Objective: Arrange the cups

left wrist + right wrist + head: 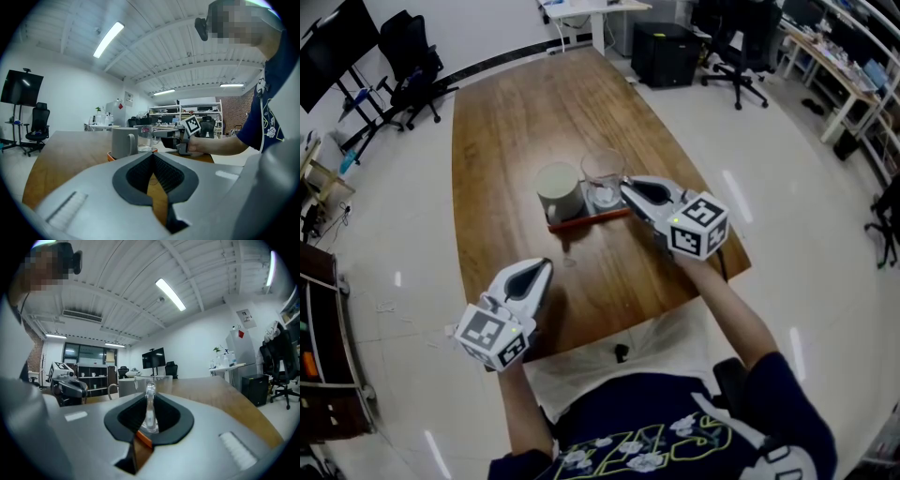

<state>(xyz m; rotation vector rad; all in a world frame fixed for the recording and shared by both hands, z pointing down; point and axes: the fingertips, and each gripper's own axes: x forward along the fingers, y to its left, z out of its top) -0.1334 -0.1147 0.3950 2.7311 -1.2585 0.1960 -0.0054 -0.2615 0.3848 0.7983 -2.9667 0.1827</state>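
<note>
A grey-white mug (559, 190) stands on a low orange tray (581, 221) in the middle of the wooden table. Beside it on the right is a clear glass cup (602, 176), over the tray. My right gripper (625, 187) is shut on the glass cup's handle (150, 408), which stands upright between its jaws. The frames do not show if the glass rests on the tray or hangs just above it. My left gripper (546, 265) is shut with nothing in it, near the table's front edge. In the left gripper view the mug (123, 142) and glass cup (144, 139) stand ahead.
The table (516, 122) stretches away beyond the tray. Office chairs (741, 42) and a black box (666, 52) stand past its far end, and a shelf (323, 347) stands on the left. The table's front edge lies right at my body.
</note>
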